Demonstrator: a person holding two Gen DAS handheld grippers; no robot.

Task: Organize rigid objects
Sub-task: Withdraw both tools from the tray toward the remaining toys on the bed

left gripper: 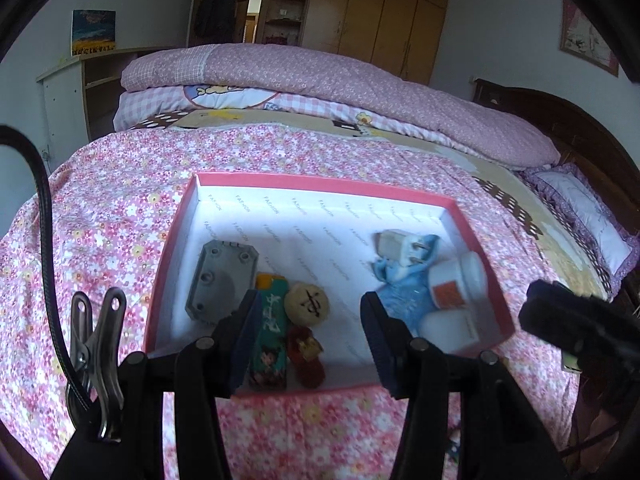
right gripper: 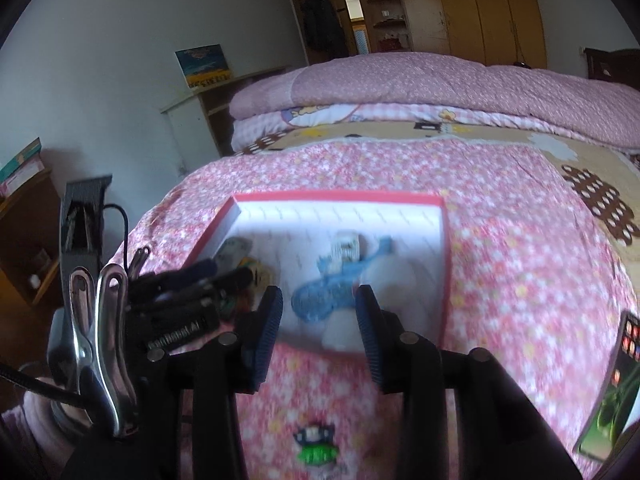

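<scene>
A pink box with a white inside lies on the floral bedspread. It holds a grey metal plate, a green printed stick, a round beige token, a red piece, a white plug, a blue piece, a white bottle and a white block. My left gripper hangs open over the box's near side, holding nothing. My right gripper is open and holds nothing, near the box's front edge, over the blurred blue piece.
A small green and white toy lies on the bedspread in front of the box. A printed card pack sits at the right. Folded quilts are stacked behind, a pillow lies by the dark headboard, and a shelf unit stands at the left.
</scene>
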